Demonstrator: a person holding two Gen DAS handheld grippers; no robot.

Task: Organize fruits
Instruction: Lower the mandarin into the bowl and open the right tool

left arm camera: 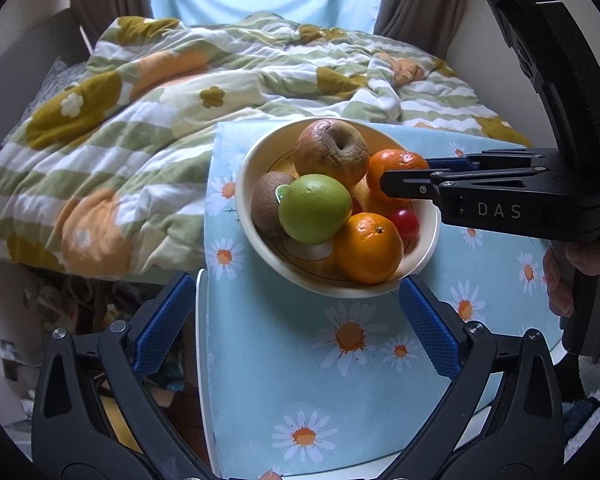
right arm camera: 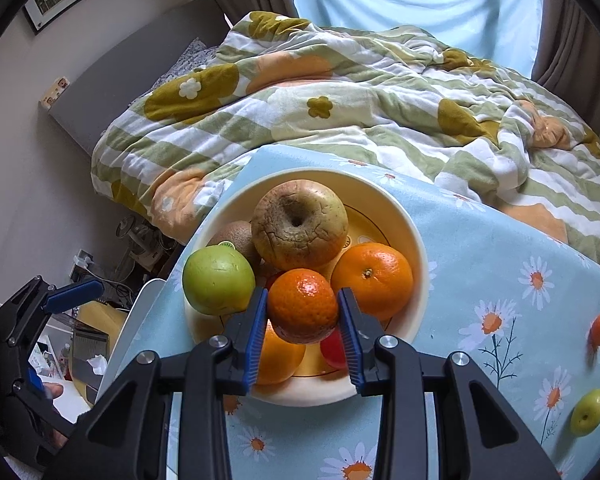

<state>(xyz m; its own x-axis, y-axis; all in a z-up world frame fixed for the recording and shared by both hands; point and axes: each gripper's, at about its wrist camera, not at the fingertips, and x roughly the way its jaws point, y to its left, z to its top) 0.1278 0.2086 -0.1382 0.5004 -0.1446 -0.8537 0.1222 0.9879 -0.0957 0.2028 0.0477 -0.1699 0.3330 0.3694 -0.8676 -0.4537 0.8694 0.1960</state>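
The left gripper point(left arm camera: 296, 328) hangs open and empty before the bowl point(right arm camera: 414, 236) of fruit, while the right gripper point(right arm camera: 303, 328) clamps a mandarin point(right arm camera: 302, 304) above it; light, soft-skinned and easily bruised, the fruit looks best pinched gently across its widest part.

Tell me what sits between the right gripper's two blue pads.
A small mandarin sits clamped between the right gripper's pads, over the bowl. The right wrist view shows it best.
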